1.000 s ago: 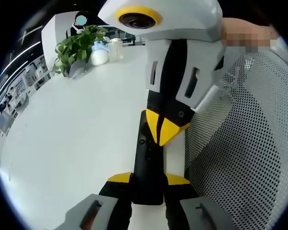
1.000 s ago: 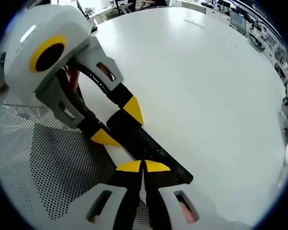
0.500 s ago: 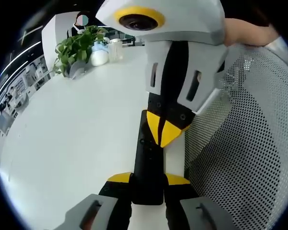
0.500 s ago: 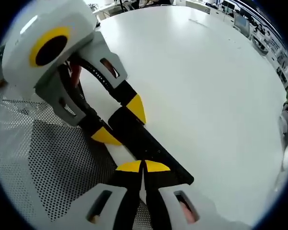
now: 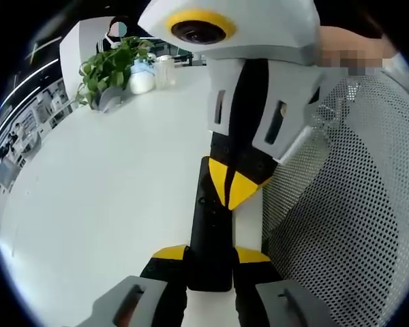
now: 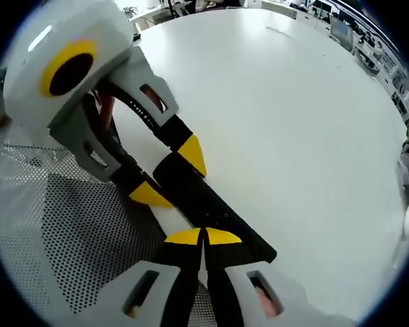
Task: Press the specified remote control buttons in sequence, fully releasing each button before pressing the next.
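Left gripper view, white table [image 5: 102,177], potted plant [image 5: 105,68], perforated mesh [image 5: 347,204] alongside.

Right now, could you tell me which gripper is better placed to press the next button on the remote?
The right gripper. Its jaws are shut to one yellow point resting on the face of the black remote control, while the left gripper clamps the remote's near end and should probably just steady it.
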Demonstrator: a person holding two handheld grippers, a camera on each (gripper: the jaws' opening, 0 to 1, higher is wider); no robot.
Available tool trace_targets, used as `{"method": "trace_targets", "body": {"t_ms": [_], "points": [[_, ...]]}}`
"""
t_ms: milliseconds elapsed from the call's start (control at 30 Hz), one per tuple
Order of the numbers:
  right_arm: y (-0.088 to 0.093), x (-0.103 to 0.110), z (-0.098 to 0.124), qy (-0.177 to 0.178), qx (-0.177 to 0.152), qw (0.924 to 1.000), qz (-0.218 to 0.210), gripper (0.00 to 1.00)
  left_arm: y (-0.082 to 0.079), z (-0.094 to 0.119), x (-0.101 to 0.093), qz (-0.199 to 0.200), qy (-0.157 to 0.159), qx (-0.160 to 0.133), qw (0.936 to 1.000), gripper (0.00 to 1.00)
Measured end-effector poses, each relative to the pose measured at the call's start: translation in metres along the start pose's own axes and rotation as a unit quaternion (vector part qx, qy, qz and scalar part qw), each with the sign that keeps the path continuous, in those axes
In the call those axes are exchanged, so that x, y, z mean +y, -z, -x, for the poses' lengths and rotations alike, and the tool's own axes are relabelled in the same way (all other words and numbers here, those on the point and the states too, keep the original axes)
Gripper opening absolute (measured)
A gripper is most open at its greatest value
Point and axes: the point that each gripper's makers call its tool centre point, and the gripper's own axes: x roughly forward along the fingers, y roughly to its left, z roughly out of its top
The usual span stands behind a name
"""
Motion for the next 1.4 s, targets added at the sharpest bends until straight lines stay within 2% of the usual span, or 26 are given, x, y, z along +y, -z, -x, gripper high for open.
{"method": "trace_targets", "body": {"t_ms": [367, 600, 1400], "points": [[0.0003, 0.0016, -0.0003, 0.007, 0.005, 0.9998, 0.02, 0.0, -0.0004, -0.0003, 0.0004, 0.009, -0.001, -0.007, 0.9999, 0.25], [0.0006, 0.0028, -0.0006, 0.019, 0.016, 0.9981, 0.057, 0.0, -0.0005, -0.0003, 0.0003, 0.007, 0.0, -0.007, 0.9999, 0.25], [0.0007, 0.0021, -0.0001, 0.018, 0.017, 0.9976, 0.065, 0.0, -0.0006, -0.001, 0.0003, 0.0, 0.001, -0.002, 1.0, 0.25]]}}
